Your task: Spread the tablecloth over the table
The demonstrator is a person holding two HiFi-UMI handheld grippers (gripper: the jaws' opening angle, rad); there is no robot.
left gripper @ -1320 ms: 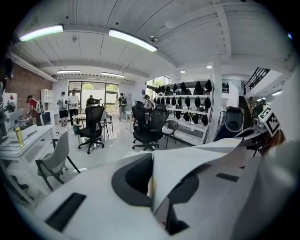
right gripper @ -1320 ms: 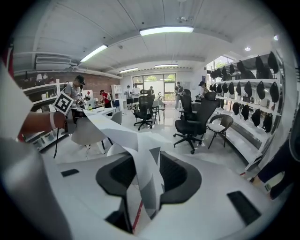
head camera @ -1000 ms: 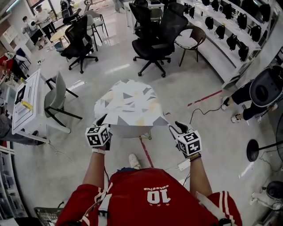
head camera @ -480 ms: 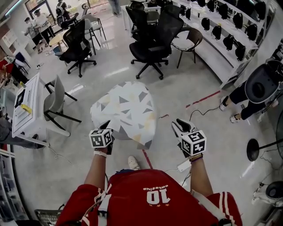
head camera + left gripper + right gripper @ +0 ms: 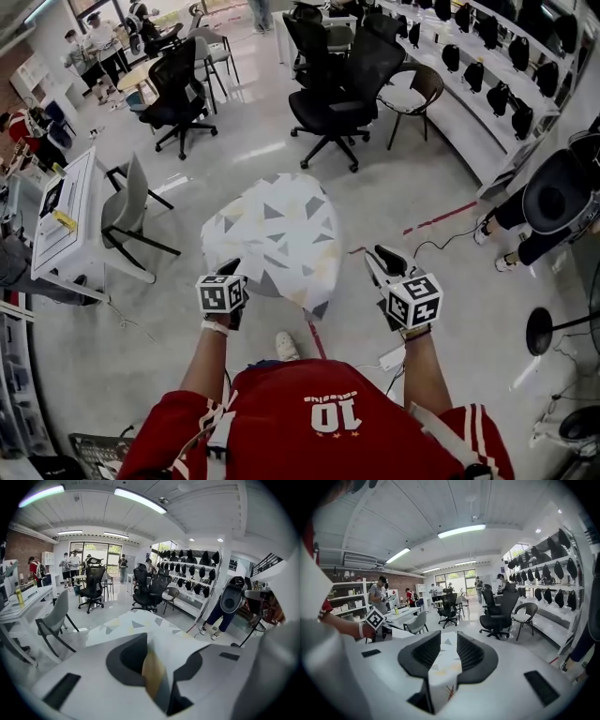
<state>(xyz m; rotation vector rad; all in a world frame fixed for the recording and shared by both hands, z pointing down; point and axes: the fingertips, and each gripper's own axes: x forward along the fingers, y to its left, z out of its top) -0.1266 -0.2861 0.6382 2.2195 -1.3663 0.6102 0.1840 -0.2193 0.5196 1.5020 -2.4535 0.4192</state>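
Note:
The white tablecloth [image 5: 277,234] with grey and yellow triangles lies over a small table, which it hides completely. Its near right corner hangs down loose. My left gripper [image 5: 230,274] is at the cloth's near left corner. In the left gripper view a fold of the tablecloth [image 5: 136,623] lies between the jaws of the left gripper [image 5: 154,667], which are opening. My right gripper [image 5: 378,262] hovers to the right of the cloth, apart from it. Its jaws are closing a little with nothing between them. The right gripper [image 5: 444,656] shows only the tablecloth [image 5: 443,670] beyond its gap.
Black office chairs [image 5: 328,94] stand beyond the table. A grey chair [image 5: 127,202] and a white desk [image 5: 66,220] are to the left. A person [image 5: 553,202] crouches at the right. Red tape [image 5: 436,217] and a power strip [image 5: 392,356] lie on the floor.
The cloth was stretched between both grippers. The right gripper has let go and risen, and the near right corner has dropped. The left gripper has sunk toward the table's corner.

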